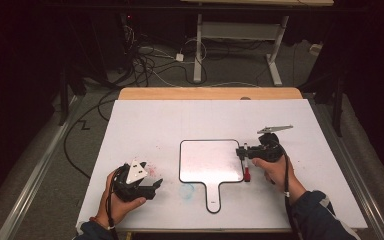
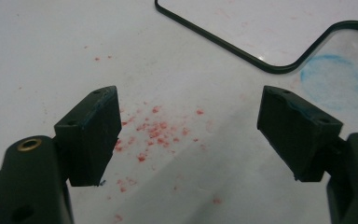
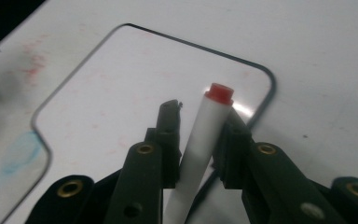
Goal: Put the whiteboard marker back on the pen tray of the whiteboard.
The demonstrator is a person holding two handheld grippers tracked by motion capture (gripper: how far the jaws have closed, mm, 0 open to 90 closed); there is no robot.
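The right gripper (image 1: 242, 151) sat at the right edge of the small white paddle-shaped whiteboard with a thin black rim (image 1: 211, 161), and it had a white marker pen with a red end (image 3: 200, 140) standing between its jaws. In the right gripper view the pen leaned against one jaw with a sliver of gap at the other, so I couldn't honestly tell if it was pinched tight. In the high view the marker (image 1: 246, 165) lay along that right rim of the board, red part toward the person. The left gripper (image 1: 152, 188) was well off to the left on the white tabletop (image 1: 190, 117), jaws spread wide with nothing in them, hovering over a patch of red smudges (image 2: 156, 133). A faint blue scribble (image 2: 338, 81) sat by the board's handle.
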